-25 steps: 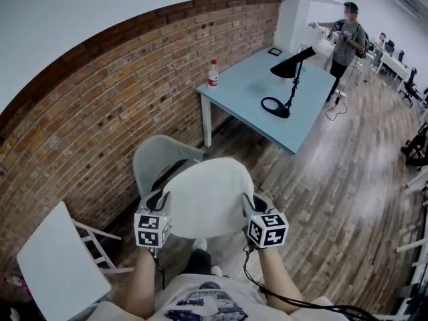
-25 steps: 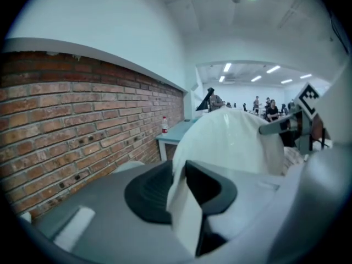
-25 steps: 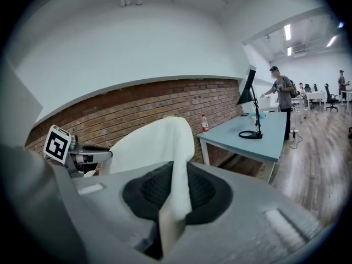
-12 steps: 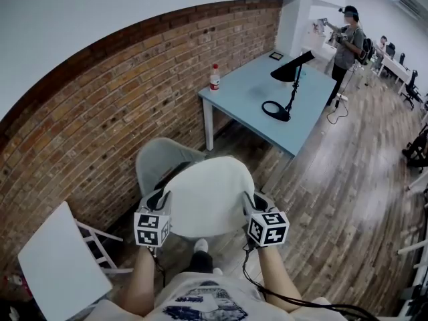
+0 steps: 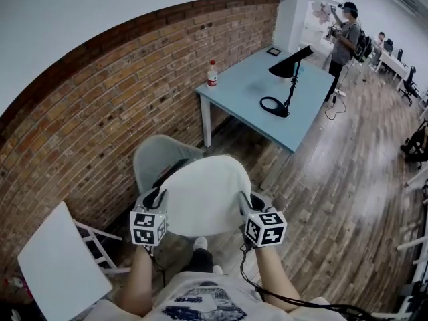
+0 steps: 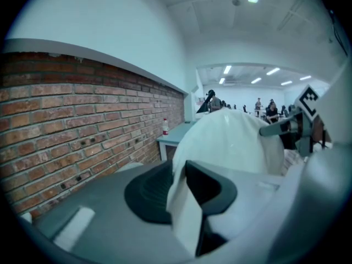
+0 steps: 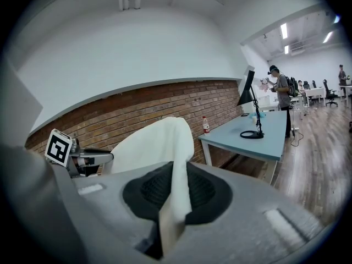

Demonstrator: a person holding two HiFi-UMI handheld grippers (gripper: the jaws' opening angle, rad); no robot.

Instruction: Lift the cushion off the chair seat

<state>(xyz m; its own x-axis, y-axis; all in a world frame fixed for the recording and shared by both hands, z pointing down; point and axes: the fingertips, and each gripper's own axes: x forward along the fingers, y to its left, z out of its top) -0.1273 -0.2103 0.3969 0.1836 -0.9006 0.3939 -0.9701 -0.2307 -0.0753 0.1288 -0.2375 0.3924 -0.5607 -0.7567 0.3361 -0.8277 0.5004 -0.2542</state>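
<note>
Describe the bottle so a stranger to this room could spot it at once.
Follow the brick wall to the pale blue table standing beside it. The bottle stands upright at the table's edge nearest the wall. It is pale with a red band, unlike the black desk lamp farther out on the table.

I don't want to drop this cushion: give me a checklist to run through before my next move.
1. Grip of the left tool on the cushion edge: ok.
2. Grip of the right tool on the opposite edge: ok.
3. Both tools at matching height: ok.
4. Cushion clear of the seat of the grey chair: cannot tell, the cushion hides the seat.
5. Gap between the blue table and the cushion: ok.
</note>
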